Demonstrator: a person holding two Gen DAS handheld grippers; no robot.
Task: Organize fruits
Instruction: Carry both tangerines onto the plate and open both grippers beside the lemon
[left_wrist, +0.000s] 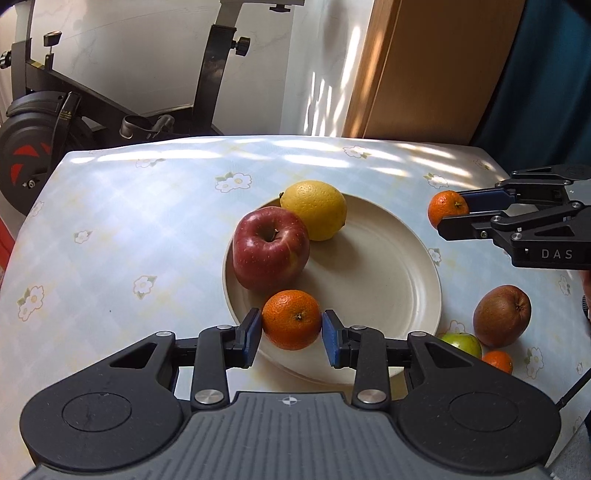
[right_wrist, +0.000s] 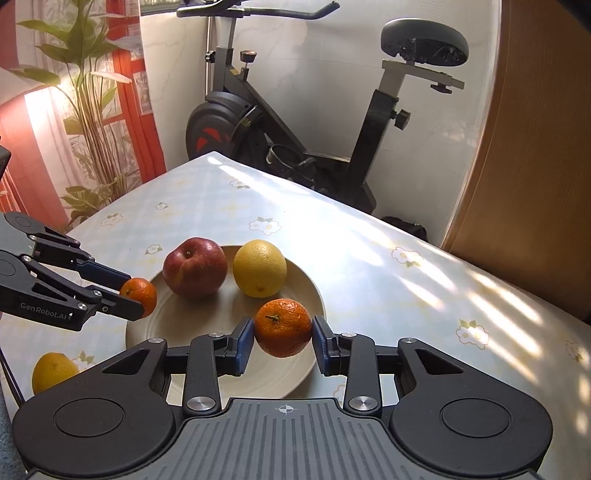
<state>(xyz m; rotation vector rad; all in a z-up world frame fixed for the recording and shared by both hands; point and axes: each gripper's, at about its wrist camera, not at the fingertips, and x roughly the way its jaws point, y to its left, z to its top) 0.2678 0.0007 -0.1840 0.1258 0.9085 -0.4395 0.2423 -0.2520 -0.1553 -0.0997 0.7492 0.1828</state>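
A cream plate (left_wrist: 376, 258) (right_wrist: 207, 332) holds a red apple (left_wrist: 270, 248) (right_wrist: 195, 266) and a yellow lemon (left_wrist: 314, 209) (right_wrist: 259, 267). My left gripper (left_wrist: 291, 325) (right_wrist: 135, 293) is shut on a tangerine (left_wrist: 291, 319) (right_wrist: 142, 291) over the plate's near rim. My right gripper (right_wrist: 283, 328) (left_wrist: 452, 216) is shut on another tangerine (right_wrist: 283, 326) (left_wrist: 447, 207), held above the plate's right edge.
On the flowered tablecloth (left_wrist: 147, 229) right of the plate lie a brown fruit (left_wrist: 501, 315), a green apple (left_wrist: 461, 343) and a small tangerine (left_wrist: 497, 361). A yellow fruit (right_wrist: 53, 371) lies at the table's near left. An exercise bike (right_wrist: 295, 122) stands behind the table.
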